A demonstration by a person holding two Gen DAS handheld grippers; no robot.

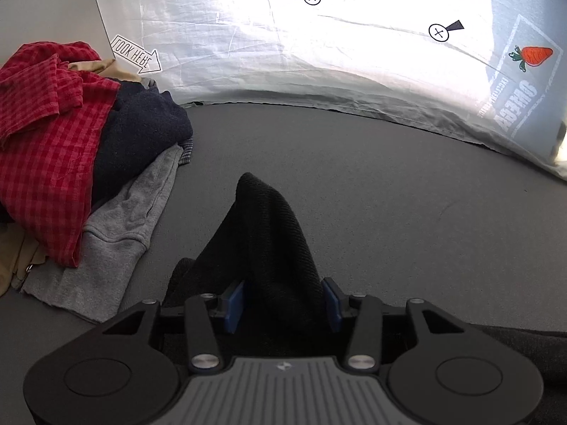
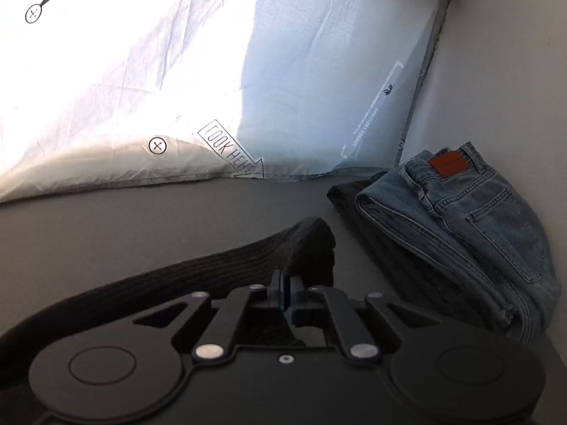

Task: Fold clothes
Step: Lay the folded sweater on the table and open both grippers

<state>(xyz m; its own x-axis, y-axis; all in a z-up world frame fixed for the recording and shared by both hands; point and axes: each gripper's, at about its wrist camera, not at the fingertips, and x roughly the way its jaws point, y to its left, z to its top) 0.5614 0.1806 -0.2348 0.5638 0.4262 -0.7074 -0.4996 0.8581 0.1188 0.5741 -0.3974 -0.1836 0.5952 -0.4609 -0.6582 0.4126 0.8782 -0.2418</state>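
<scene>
Backdrop sheet: white, creased, printed with arrows and crosses; hung behind the bench; taken here as the landmark.
Unfolded pile: in front of the sheet's arrow end, at the left of the left wrist view. Red check shirt on top, navy knit beneath, grey sweatshirt at the bottom, a tan piece at the edge. All loose and rumpled, so judged still to do.
Folded stack: in front of the sheet's other end, at the right of the right wrist view. Jeans folded over, resting on a dark folded piece. Judged finished.
Black knit: the piece in work, on bare grey bench in front of the sheet's middle, between pile and stack. One end humped up from the surface, the rest trailing back under both tools. Not yet a flat fold.
Left hand-held gripper: released; blue pads apart, knit lying between them, no visible squeeze on it.
Right hand-held gripper: clenched; pads together. Knit draped close around the tips, but whether any cloth is pinched cannot be told.
Progress: roughly two pieces done, one midway, at least four waiting; closer to the start than the end, by this reading.
Left to do: flatten and close the black knit, move it to the stack, then work through the pile.
</scene>
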